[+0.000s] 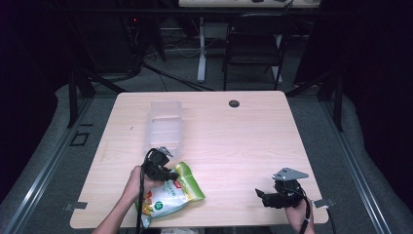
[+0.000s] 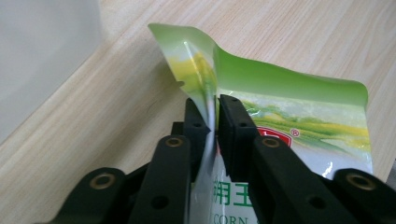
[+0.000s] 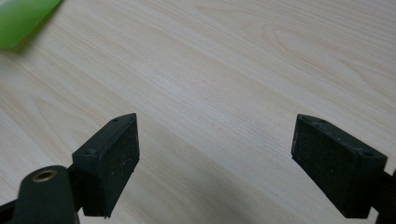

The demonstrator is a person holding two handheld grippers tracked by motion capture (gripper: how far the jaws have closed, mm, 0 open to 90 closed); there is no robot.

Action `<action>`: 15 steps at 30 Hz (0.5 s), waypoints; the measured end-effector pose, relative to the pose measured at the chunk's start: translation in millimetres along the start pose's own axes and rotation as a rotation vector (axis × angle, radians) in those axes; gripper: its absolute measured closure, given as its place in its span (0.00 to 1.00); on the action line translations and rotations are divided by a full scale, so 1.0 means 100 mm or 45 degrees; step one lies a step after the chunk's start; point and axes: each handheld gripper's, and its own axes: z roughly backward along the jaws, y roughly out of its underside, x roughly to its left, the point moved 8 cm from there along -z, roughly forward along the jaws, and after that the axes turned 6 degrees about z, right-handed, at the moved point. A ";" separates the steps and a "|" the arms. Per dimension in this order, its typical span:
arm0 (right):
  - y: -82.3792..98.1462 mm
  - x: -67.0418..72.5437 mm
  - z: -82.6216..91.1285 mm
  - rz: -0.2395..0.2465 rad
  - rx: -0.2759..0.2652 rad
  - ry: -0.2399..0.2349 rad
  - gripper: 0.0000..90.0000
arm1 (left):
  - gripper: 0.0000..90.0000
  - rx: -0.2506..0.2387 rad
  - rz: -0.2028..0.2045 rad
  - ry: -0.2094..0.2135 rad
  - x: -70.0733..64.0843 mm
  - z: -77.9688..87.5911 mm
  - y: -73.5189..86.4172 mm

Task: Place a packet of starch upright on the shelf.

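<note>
Overhead, we see the left tool point(image 1: 171, 174) at the green snack bag point(image 1: 170, 195) near the table's point(image 1: 243, 141) front edge, just before a clear plastic container point(image 1: 165, 127). Its own camera shows us the jaws pinching the bag's top edge. Our right tool point(image 3: 215, 154) hangs wide apart over bare wood.

Left gripper point(image 2: 212, 119): 2 black jaws on black linkage arms, brass-coloured pivot bushings and small screw holes. Right gripper point(image 3: 215, 154): 2 black jaws with flat, finely textured black pads point(image 3: 119, 154); 1 brass bushing at 8 o'clock. High view: grey 3-cornered plates top both grippers; black cables trail along bare forearms.
</note>
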 end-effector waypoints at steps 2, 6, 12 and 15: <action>0.00 0.00 0.00 0.003 0.005 0.000 0.16 | 0.94 -0.010 -0.011 -0.004 0.00 0.00 0.00; 0.00 -0.02 -0.01 -0.004 -0.002 0.004 0.16 | 0.96 -0.044 -0.002 -0.007 0.01 0.01 0.00; 0.00 0.00 -0.01 0.001 0.000 0.006 0.16 | 0.96 -0.110 0.021 -0.029 0.02 0.06 -0.01; 0.00 -0.02 -0.01 -0.003 0.003 0.011 0.16 | 0.95 -0.152 0.036 -0.030 0.01 0.10 -0.02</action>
